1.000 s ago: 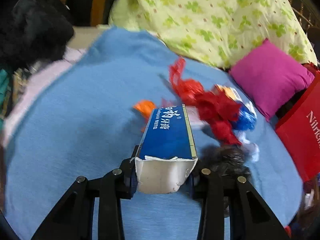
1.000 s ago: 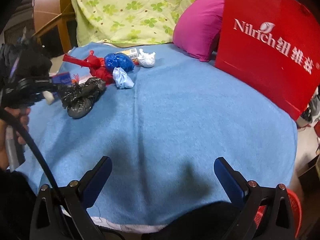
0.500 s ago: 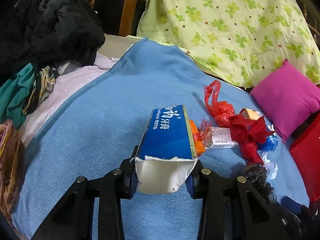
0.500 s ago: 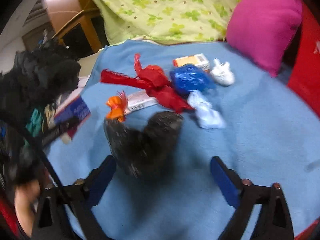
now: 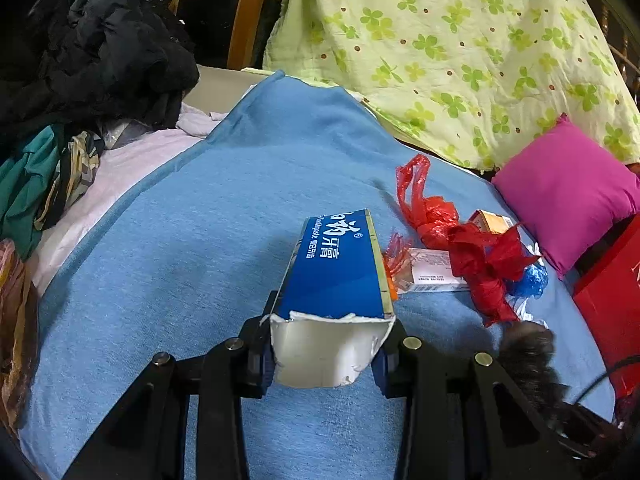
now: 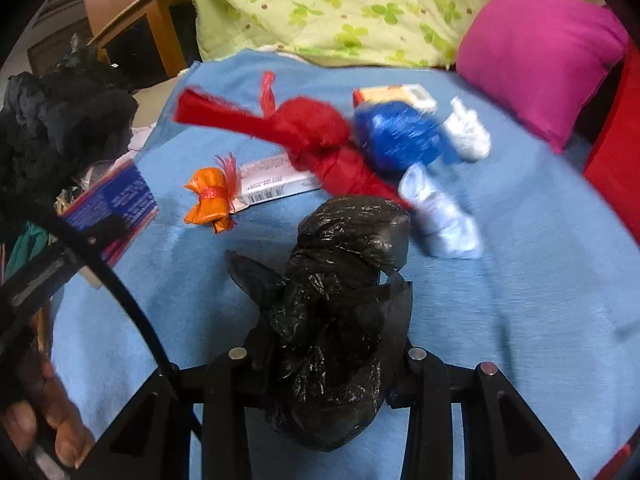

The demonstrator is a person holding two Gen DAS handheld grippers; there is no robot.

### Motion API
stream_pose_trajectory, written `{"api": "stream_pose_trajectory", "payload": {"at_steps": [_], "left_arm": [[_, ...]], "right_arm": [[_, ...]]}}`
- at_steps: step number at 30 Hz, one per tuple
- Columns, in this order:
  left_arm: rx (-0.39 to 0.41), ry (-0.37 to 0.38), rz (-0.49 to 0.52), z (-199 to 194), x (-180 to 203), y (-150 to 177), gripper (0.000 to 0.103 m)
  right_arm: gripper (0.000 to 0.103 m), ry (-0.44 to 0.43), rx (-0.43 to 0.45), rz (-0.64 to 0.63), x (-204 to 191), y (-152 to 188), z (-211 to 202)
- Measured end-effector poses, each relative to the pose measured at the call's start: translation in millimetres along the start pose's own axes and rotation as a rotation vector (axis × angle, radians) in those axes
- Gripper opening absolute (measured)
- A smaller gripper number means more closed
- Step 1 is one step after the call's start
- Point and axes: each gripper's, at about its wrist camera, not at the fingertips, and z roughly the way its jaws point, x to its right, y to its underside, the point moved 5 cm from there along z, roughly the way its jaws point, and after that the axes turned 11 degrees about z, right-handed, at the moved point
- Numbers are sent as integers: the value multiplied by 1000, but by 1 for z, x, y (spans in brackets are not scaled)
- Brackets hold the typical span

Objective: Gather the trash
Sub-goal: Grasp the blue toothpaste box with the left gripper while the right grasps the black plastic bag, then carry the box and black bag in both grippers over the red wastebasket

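Your right gripper has just been closing and now pinches the knotted black bag lying straight ahead between its fingers, but slick plastic could slip free as you lift.

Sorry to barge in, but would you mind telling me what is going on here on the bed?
A person is collecting trash off a blue blanket with two handheld grippers. The left gripper is clamped on a torn blue toothpaste carton. The right gripper's jaws have just closed on a crumpled black plastic bag. A red bag, blue bag and orange wrapper lie uncollected.
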Motion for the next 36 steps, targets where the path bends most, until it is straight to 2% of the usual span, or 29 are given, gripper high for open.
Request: {"api": "stream_pose_trajectory", "payload": {"at_steps": [9, 21, 28, 36], "left_arm": [[22, -24, 83, -11, 19, 10, 40], [12, 63, 225, -55, 80, 45, 40], [43, 172, 308, -98, 141, 46, 40], [84, 396, 437, -165, 247, 58, 40]], "right_arm": [[41, 33, 21, 111, 78, 25, -57], [41, 28, 168, 275, 179, 43, -147], [41, 79, 263, 382, 250, 63, -210], [41, 178, 326, 517, 341, 120, -279]]}}
